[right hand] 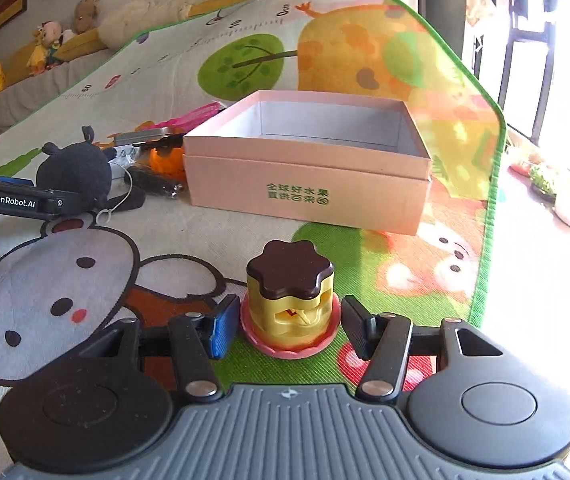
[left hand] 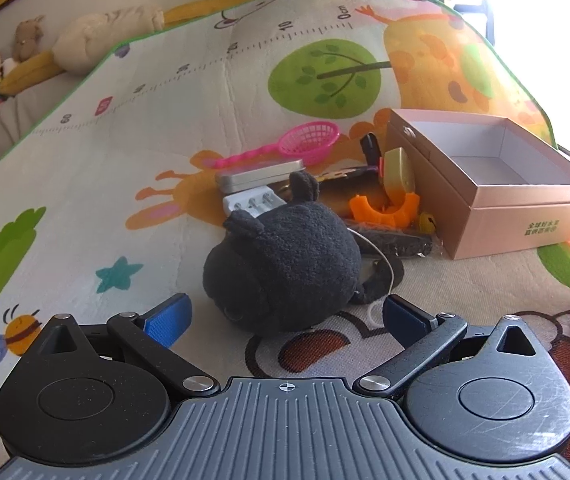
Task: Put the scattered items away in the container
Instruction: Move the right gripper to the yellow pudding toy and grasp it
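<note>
A toy pudding (right hand: 290, 300) with a brown flower lid, yellow body and pink base stands on the play mat. It sits between the fingers of my right gripper (right hand: 285, 326), whose pads touch its pink base on both sides. The pink cardboard box (right hand: 305, 196) stands open and empty just beyond it. My left gripper (left hand: 285, 312) is open, and a black plush toy (left hand: 281, 260) lies between and just ahead of its blue pads. Left of the box (left hand: 525, 216) lie a pink net scoop (left hand: 309, 142), a silver tin (left hand: 261, 174), an orange ring (left hand: 385, 210) and several other small items.
The colourful play mat (left hand: 125, 152) has a green border, with bare floor beyond its right edge (right hand: 493, 200). Stuffed toys (left hand: 25, 36) lie along a cushion at the far left. Bright window light washes out the right side.
</note>
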The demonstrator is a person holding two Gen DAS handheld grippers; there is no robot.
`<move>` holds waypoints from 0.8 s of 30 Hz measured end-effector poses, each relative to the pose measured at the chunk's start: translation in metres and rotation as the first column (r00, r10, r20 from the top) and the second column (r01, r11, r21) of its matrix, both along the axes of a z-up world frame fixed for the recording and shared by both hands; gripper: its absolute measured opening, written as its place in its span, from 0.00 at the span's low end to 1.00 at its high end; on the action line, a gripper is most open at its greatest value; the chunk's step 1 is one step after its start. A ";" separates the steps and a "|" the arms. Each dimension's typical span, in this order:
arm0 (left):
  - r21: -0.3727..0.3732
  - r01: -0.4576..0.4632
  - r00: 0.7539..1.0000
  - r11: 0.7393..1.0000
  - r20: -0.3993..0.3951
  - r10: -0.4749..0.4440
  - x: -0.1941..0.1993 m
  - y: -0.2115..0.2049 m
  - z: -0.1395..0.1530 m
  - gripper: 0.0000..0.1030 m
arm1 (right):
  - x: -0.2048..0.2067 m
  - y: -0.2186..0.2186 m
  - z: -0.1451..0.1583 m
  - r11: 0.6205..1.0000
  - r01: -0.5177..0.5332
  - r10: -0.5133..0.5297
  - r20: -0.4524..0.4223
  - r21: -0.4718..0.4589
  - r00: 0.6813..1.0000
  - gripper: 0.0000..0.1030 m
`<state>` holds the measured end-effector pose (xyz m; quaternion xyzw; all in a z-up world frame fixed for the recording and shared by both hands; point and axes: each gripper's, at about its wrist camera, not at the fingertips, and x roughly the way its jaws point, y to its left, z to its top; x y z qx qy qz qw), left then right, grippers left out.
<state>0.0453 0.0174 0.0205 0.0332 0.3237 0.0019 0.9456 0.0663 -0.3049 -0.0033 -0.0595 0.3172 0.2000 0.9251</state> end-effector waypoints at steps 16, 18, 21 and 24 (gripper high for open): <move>0.017 -0.127 0.992 0.992 0.026 0.127 0.024 -0.011 -0.012 1.00 | -0.001 -0.011 -0.009 0.996 0.046 -0.046 0.006 0.082 0.999 0.79; 0.031 -0.130 0.991 0.991 0.037 0.129 0.023 -0.013 -0.012 0.98 | -0.001 -0.012 -0.009 0.995 0.045 -0.046 0.010 0.089 0.999 0.81; 0.043 -0.107 0.994 0.993 0.034 0.105 0.020 -0.013 -0.007 0.90 | -0.001 -0.014 -0.009 0.994 0.042 -0.043 0.011 0.102 0.999 0.83; 0.063 -0.085 0.996 0.994 0.035 0.083 0.013 -0.012 0.000 0.90 | 0.000 -0.014 -0.010 0.993 0.036 -0.037 0.006 0.111 0.999 0.83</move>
